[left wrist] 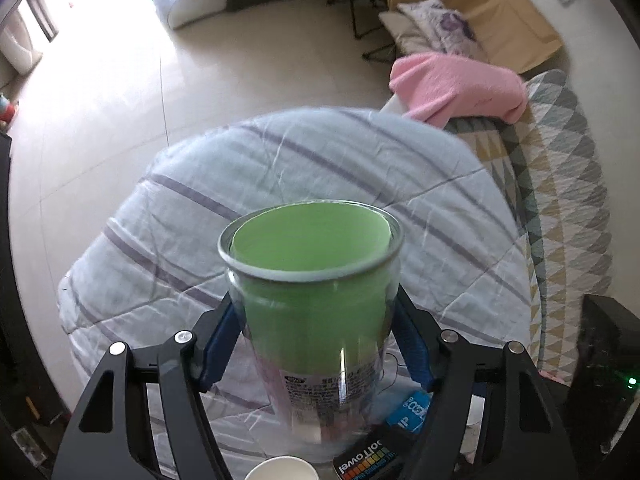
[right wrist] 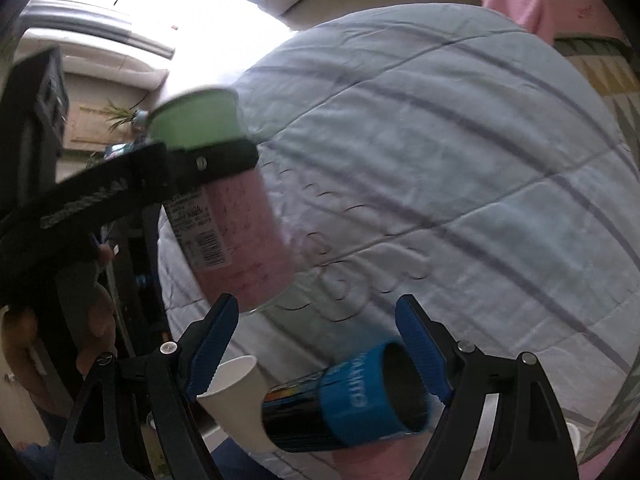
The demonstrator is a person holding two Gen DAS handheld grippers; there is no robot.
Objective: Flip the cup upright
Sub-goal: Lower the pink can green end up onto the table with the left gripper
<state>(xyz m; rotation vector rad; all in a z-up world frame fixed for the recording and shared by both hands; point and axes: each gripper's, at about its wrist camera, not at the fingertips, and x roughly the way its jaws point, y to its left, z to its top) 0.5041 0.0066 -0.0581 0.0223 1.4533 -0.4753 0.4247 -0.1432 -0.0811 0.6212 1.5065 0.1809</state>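
Note:
A clear glass cup (left wrist: 316, 300) with a green and pink paper liner is held in my left gripper (left wrist: 316, 320), mouth up and tilted a little, above the quilt. The right wrist view shows the same cup (right wrist: 228, 216) lifted at the left, clamped by the left gripper's black fingers (right wrist: 216, 160). My right gripper (right wrist: 316, 328) is open and empty, below and to the right of the cup, over the quilt.
A pale striped quilt (left wrist: 320, 160) covers the surface. A white paper cup (right wrist: 236, 400) and a blue-banded black cup (right wrist: 360, 404) lie on their sides near the front; both show at the bottom of the left wrist view. A pink cloth (left wrist: 456, 84) lies beyond.

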